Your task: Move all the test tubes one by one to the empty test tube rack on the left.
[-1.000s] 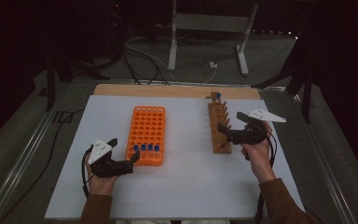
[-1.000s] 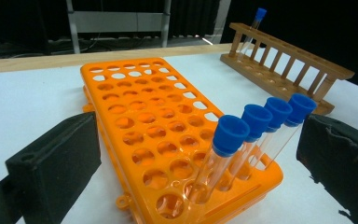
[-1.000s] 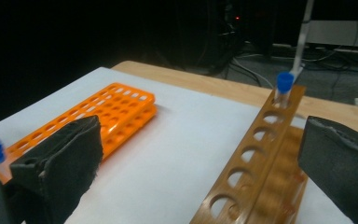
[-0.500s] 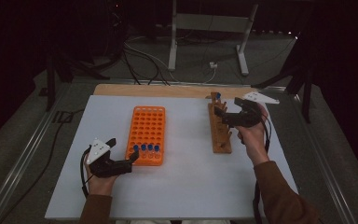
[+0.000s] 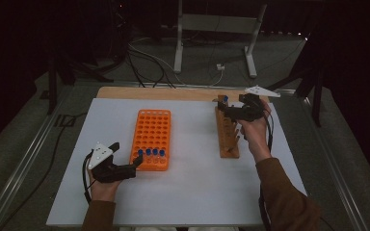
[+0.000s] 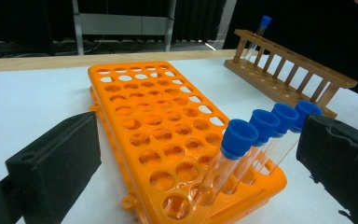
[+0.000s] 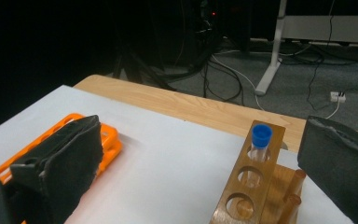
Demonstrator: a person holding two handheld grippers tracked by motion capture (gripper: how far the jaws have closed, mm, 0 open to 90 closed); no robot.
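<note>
Dark room, white worktop [image 5: 183, 192]. Right gripper [image 5: 232, 111] released, empty, jaws spread near blue-capped tube [image 7: 261, 140] standing in wooden rack [image 5: 228, 137] far end. Left gripper [image 5: 136, 163] released beside orange rack [image 5: 152, 130] holding three capped tubes [image 6: 256, 144].

- the right gripper [image 5: 227, 111] hangs over the far end of the wooden rack [image 5: 228, 134], jaws apart, just beside a blue-capped tube [image 5: 225, 100] standing there.
- the left gripper [image 5: 136, 162] rests on the white table [image 5: 188, 192], jaws apart, at the near left corner of the orange rack [image 5: 152, 138].
- three blue-capped tubes [image 5: 151, 152] stand in that rack's near row.
</note>
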